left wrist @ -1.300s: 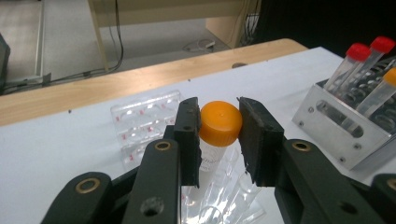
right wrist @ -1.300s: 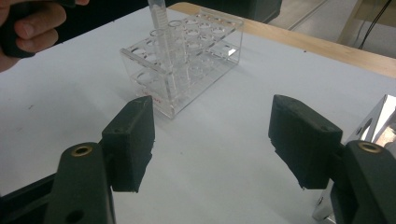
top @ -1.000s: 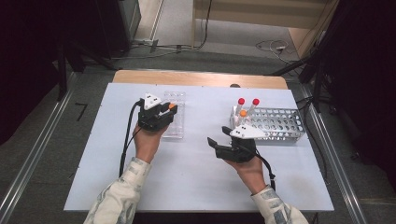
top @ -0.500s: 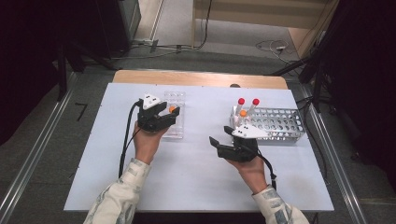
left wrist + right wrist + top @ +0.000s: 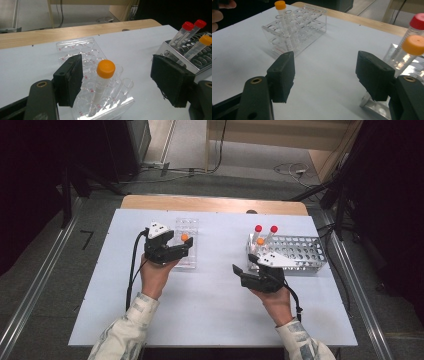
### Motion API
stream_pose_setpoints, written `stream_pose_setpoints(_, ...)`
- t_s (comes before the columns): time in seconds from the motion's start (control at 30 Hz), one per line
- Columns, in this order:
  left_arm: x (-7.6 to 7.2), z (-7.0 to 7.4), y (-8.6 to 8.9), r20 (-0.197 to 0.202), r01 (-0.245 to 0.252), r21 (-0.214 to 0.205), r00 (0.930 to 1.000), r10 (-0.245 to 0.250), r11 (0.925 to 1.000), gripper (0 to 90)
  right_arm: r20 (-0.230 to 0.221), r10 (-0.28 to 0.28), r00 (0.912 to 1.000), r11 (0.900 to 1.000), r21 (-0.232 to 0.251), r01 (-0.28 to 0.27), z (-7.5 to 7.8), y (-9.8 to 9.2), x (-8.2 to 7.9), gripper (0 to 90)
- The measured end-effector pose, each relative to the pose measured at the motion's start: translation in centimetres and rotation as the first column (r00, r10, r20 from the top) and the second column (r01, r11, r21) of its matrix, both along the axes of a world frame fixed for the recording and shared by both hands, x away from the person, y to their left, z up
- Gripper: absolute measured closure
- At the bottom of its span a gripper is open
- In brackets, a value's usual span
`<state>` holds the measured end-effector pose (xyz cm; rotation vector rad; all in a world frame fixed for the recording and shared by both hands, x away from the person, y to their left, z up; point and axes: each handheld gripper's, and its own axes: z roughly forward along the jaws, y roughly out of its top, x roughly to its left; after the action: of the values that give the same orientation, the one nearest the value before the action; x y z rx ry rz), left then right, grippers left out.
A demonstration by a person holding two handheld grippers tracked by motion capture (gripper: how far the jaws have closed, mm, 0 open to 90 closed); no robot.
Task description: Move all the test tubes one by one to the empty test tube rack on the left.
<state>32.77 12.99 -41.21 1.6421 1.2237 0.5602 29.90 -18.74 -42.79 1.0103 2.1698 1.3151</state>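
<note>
A clear plastic tube rack [image 5: 186, 226] sits at the table's left. An orange-capped tube [image 5: 105, 69] stands in its near corner, leaning slightly. My left gripper [image 5: 117, 82] straddles that tube; its jaws have just been opening, and both pads now stand clear of it. At the right, a metal wire rack [image 5: 300, 251] holds two red-capped tubes [image 5: 258, 228] and one orange-capped tube [image 5: 260, 241]. My right gripper [image 5: 240, 272] hovers open in front of that rack with nothing between its jaws [image 5: 325, 75].
The white table top [image 5: 215, 310] spreads between and in front of the two racks. A wooden strip [image 5: 210, 204] runs along the far edge. Cables trail from both grippers toward the person's sleeves.
The left gripper's jaws have spread apart and let go of the orange-capped tube, which now stands by itself in the clear rack. Both hands have stayed about where they were.
</note>
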Motion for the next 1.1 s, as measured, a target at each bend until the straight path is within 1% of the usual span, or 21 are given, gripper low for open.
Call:
stream_pose_setpoints(0.13, -0.2, 0.0, 0.0, -0.005, -0.005, 0.002, 1.0, 0.005, 1.0, 22.7, 0.005, -0.021, 0.9998, 0.9998, 0.004, 0.021, 0.2, -1.0, 0.0, 29.9)
stream_pose_setpoints(0.3, -0.7, 0.3, 0.1, 0.004, 0.008, -0.031, 1.0, -0.008, 0.9995, 22.0, 0.005, -0.059, 0.9982, 0.998, 0.021, 0.059, 0.4, -2.5, 0.3, 30.0)
stream_pose_setpoints(0.4, -0.9, 0.5, -0.1, 0.017, 0.01, -0.033, 0.9998, -0.01, 0.9994, 21.9, 0.009, -0.085, 0.9964, 0.9961, 0.024, 0.084, 0.5, -3.2, 0.4, 30.2)
stream_pose_setpoints(0.5, -1.0, 0.6, 0.0, 0.016, 0.015, -0.043, 0.9998, -0.014, 0.999, 21.9, 0.012, -0.107, 0.9942, 0.9938, 0.033, 0.106, 0.5, -3.7, 0.7, 31.4)
stream_pose_setpoints(0.57, -1.1, 0.7, 0.0, 0.016, 0.017, -0.042, 0.9997, -0.016, 0.999, 21.4, 0.021, -0.122, 0.9923, 0.9923, 0.026, 0.122, 0.4, -3.7, 0.9, 33.0)
stream_pose_setpoints(0.67, -1.2, 0.7, 0.1, 0.02, 0.014, -0.041, 0.9997, -0.013, 0.9991, 21.5, 0.019, -0.147, 0.9889, 0.989, 0.014, 0.147, 0.0, -3.5, 1.6, 35.3)
stream_pose_setpoints(0.73, -1.2, 0.7, 0.1, 0.019, 0.014, -0.042, 0.9997, -0.013, 0.999, 21.5, 0.028, -0.172, 0.9846, 0.985, -0.003, 0.172, -0.3, -3.4, 2.1, 37.2)
stream_pose_setpoints(0.77, -1.2, 0.7, 0.0, 0.017, 0.015, -0.042, 0.9998, -0.014, 0.999, 21.5, 0.036, -0.19, 0.9811, 0.9816, -0.012, 0.191, -0.5, -3.3, 2.4, 38.5)
stream_pose_setpoints(0.83, -1.1, 0.6, 0.0, 0.014, 0.018, -0.044, 0.9998, -0.017, 0.9989, 21.5, 0.045, -0.207, 0.9773, 0.9779, -0.019, 0.208, -0.8, -3.2, 2.9, 42.5)
stream_pose_setpoints(0.93, -1.1, 0.6, 0.0, 0.01, 0.026, -0.051, 0.9996, -0.026, 0.9984, 22.0, 0.039, -0.232, 0.9719, 0.9722, -0.023, 0.233, -1.2, -3.1, 3.8, 48.3)
stream_pose_setpoints(1.0, -1.1, 0.6, 0.0, 0.007, 0.027, -0.058, 0.9996, -0.027, 0.998, 22.1, 0.04, -0.241, 0.9696, 0.9696, -0.032, 0.243, -1.6, -3.1, 4.3, 49.1)
stream_pose_setpoints(1.1, -1.1, 0.6, -0.1, 0.005, 0.03, -0.063, 0.9995, -0.03, 0.9976, 22.3, 0.039, -0.257, 0.9658, 0.9659, -0.026, 0.258, -1.9, -3.0, 4.9, 53.2)
